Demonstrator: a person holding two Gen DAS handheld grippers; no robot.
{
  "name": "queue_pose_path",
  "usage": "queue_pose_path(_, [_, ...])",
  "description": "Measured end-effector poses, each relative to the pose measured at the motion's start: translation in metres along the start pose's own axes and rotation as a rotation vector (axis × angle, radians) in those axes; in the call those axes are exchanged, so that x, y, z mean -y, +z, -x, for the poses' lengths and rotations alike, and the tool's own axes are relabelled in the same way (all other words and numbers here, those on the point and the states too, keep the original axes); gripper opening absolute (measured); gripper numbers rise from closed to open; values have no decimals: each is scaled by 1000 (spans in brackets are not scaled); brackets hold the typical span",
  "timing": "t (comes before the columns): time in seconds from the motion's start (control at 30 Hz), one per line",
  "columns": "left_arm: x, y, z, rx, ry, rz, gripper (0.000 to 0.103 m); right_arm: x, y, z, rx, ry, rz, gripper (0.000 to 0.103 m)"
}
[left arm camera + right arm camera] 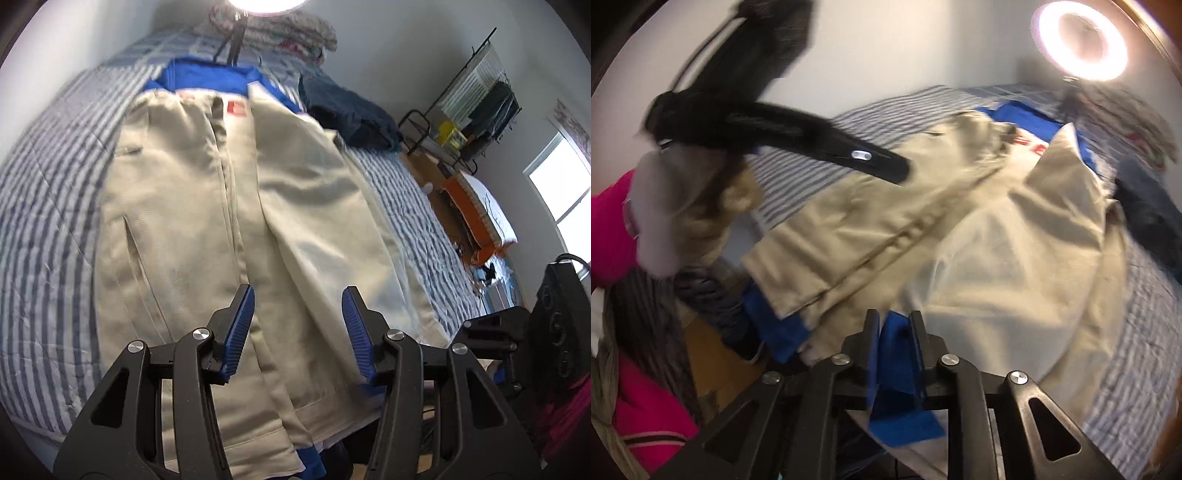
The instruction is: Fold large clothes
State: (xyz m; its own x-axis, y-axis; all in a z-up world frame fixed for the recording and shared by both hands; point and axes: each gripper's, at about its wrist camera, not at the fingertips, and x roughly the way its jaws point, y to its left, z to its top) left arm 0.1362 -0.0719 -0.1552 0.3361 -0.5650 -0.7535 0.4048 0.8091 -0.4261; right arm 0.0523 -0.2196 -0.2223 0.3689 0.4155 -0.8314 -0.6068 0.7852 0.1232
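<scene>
Striped blue-and-white bedding (48, 206) covers the bed, and on it the beige jacket (192, 206) with blue lining lies spread lengthwise, one front panel folded over its middle. A dark blue garment (351, 118) lies on the bedding beside the jacket's collar end. The left gripper (298, 332) hangs above the jacket's hem, jaws apart and empty. The right gripper (894, 345) pinches the jacket's blue hem edge.
</scene>
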Motion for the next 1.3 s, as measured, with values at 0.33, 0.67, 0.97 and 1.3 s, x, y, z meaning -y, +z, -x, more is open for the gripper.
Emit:
queue_pose_path(0.33, [13,-21,-38,-122,-17,-3,50,118,3,61,205,69,-380,32])
queue_pose_path(0.67, [22,-33,-70,-206,-22,-25,50,267,42,39,233,-34,-660,35])
queue_pose_path(0.97, [28,-39,-88,-269,-55,-64,15,336,72,-33,187,-9,-808,49])
queue_pose_path(1.3, [27,-40,-87,-275,-67,-68,3,364,95,-76,124,-50,-803,0])
